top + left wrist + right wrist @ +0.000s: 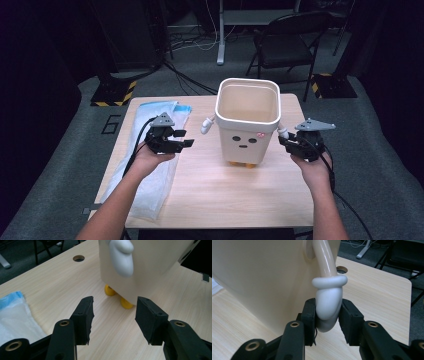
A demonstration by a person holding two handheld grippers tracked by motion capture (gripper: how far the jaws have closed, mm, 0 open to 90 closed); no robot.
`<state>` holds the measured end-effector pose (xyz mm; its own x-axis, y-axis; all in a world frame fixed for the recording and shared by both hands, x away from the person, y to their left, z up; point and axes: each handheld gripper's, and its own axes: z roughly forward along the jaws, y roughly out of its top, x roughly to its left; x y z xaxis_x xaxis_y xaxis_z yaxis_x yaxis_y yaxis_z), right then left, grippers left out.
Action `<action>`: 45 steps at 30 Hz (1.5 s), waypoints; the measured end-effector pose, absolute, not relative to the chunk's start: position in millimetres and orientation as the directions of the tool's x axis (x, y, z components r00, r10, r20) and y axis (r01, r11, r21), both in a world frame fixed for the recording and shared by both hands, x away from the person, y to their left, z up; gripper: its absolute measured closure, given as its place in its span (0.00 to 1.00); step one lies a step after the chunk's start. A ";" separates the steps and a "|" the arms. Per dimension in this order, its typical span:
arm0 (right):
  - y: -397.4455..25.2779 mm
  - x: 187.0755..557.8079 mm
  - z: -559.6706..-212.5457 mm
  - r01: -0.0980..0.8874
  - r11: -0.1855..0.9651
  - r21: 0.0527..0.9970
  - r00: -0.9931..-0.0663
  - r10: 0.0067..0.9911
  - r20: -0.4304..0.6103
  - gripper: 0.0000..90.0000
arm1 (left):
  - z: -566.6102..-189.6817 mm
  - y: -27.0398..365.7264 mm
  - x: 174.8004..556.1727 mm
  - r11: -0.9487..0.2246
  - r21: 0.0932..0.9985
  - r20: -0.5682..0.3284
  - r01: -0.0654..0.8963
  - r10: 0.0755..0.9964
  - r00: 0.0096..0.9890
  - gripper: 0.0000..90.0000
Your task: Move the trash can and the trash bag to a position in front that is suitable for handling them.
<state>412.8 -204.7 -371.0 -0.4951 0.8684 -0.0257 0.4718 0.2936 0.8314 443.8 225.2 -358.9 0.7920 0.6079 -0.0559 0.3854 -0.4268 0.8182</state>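
Observation:
A cream bin (247, 125) with a drawn face, yellow feet and two tube arms stands upright in the middle of the wooden table (220, 195). My right gripper (284, 140) is at the bin's right side. In the right gripper view it (327, 312) is shut on the white hand (328, 300) at the end of the tube arm (325, 257). My left gripper (187, 138) hovers open just left of the bin, apart from its other white hand (206, 126). In the left gripper view the open gripper (114, 312) points at the yellow feet (126, 303), below that hand (122, 257).
A folded white and blue plastic sheet (150, 150) lies along the table's left edge, under my left forearm. A round hole (78, 258) sits in the tabletop beyond the bin. A black chair (290, 40) and floor cables stand behind the table.

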 end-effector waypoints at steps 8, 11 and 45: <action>-208.2 412.7 -372.1 0.470 0.278 0.838 -0.506 0.862 -0.001 0.75 | -365.8 208.3 460.1 -0.360 0.833 -0.140 0.420 0.597 0.790 0.51; -208.3 413.1 -372.3 0.470 0.275 0.839 -0.508 0.862 0.002 0.75 | -368.4 202.5 465.0 -0.355 0.837 -0.135 0.417 0.605 0.785 0.51; -193.0 409.7 -367.8 0.393 0.246 0.886 -0.531 0.847 0.001 0.74 | -359.8 187.5 473.9 -0.363 0.840 -0.120 0.403 0.600 0.791 0.70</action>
<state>409.7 -193.0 -367.8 -0.5311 0.8473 0.0009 0.3934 0.2456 0.8860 473.9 187.5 -359.8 0.7908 0.6002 -0.1200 0.4028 -0.3627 0.8404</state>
